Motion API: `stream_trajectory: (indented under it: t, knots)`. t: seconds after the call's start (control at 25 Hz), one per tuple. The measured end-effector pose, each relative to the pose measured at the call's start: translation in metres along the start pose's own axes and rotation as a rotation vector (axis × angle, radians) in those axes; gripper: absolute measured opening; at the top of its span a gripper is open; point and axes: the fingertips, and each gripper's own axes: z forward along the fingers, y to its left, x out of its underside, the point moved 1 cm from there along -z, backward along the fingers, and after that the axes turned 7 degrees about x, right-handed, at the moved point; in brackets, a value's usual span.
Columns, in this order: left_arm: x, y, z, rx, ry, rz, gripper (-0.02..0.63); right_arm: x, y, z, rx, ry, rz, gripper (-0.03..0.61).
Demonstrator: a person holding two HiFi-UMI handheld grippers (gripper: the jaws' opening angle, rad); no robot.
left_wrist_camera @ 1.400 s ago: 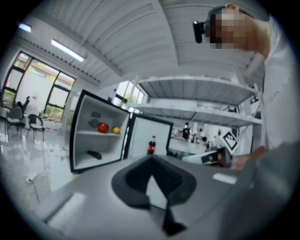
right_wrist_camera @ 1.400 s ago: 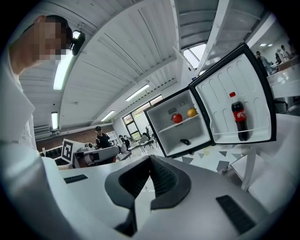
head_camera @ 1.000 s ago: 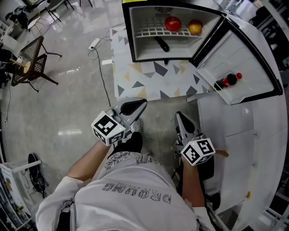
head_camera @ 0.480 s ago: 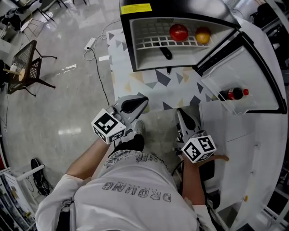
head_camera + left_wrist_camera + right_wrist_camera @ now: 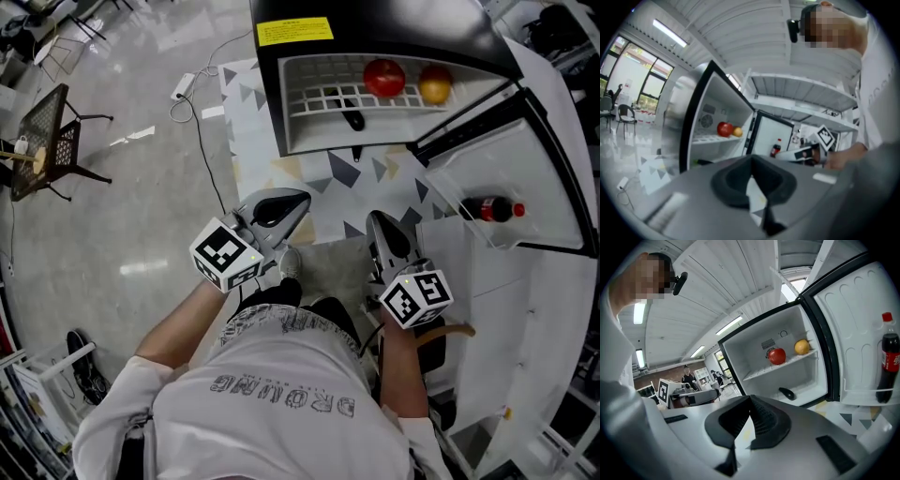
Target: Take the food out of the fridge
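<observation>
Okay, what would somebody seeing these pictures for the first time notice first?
The open fridge ahead, with a red apple and a yellow fruit side by side on its wire shelf. Next, the red-capped soda bottle standing in the door at right, and the left gripper and right gripper, both shut and empty.
</observation>
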Motion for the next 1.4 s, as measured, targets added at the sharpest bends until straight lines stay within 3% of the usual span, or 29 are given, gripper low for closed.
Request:
stream_trajectory:
  t: [0.4,1.16,1.4]
  knots:
    - [0.003,0.03,0.018,-0.04,0.02,-0.019,0.007,-0.005,-0.036,0.047,0.008,0.03,-0.019,0.0]
    - [0.018,0.07,0.067,-0.229,0.046,-0.067,0.006,-0.007,-0.117,0.158,-0.062,0.104,-0.126,0.002]
    - [0.017,0.074,0.072,-0.258,0.039,-0.073,0.008,0.0,-0.125,0.189,-0.062,0.116,-0.168,0.061]
